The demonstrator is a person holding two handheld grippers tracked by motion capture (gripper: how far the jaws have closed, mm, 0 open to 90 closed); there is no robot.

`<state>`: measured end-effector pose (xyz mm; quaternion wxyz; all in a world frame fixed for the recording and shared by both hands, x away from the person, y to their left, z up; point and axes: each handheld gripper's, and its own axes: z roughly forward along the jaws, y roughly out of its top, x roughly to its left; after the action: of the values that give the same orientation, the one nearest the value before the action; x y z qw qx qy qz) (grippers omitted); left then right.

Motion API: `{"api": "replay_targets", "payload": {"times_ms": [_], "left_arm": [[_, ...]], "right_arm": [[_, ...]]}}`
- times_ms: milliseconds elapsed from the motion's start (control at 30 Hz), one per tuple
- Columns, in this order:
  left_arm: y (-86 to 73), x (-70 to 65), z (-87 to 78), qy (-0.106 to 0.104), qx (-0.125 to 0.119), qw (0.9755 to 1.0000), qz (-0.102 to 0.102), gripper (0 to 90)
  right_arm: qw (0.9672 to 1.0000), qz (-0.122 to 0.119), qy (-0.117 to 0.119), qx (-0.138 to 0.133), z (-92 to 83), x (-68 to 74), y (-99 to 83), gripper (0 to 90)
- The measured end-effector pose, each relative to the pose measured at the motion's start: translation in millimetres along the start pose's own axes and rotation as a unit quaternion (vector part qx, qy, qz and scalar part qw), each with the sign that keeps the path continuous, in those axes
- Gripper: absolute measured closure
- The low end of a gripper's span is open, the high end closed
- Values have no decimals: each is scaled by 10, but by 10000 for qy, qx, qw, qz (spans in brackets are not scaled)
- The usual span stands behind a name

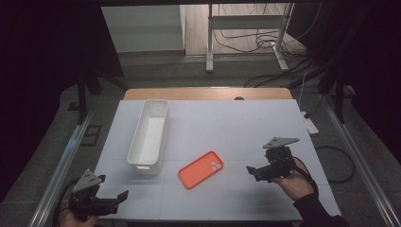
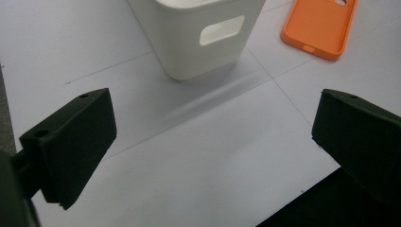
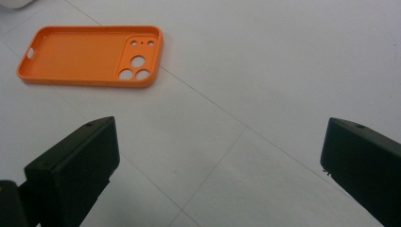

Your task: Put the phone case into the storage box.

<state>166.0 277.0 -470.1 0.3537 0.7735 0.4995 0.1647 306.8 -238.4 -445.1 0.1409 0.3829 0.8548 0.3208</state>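
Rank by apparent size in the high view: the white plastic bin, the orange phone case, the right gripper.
1. White plastic bin, clearly largest.
2. Orange phone case and right gripper: they look about alike, and the gripper sits raised nearer the camera, so I won't rank them.

An orange phone case [image 1: 201, 169] is lying flat on the white surface [image 1: 246, 132], open side facing up, its camera cut-outs showing at one end. It is sitting at a slant, near the middle of the surface's near half. Just beside it, to the left, a long white bin [image 1: 150, 135] is standing upright, with an oval handle slot in its near end wall.
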Motion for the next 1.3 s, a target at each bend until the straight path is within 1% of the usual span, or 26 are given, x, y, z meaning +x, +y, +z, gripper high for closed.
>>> {"api": "replay_targets", "payload": {"times_ms": [133, 300, 500, 733, 1200, 1300], "left_arm": [[1, 0, 1, -2, 5, 10000, 1, 14], [1, 0, 2, -1, 8, 10000, 1, 14], [1, -1, 2, 1, 13, 10000, 8, 15], [1, -1, 3, 5, 15, 10000, 8, 15], [4, -3, 8, 24, 45, 10000, 23, 17], [3, -3, 7, 23, 41, 10000, 15, 17]], "right_arm": [[10000, 22, 20, 21, 41, 3, 26, 0], [10000, -44, 34, 46, 102, 17, 72, 0], [9997, -165, 51, 162, 191, 64, 149, 0], [9993, -232, 112, 257, 288, 98, 213, 0], [9990, -247, 222, 310, 432, 151, 319, 0], [9987, -330, 235, 314, 488, 179, 356, 0]]}}
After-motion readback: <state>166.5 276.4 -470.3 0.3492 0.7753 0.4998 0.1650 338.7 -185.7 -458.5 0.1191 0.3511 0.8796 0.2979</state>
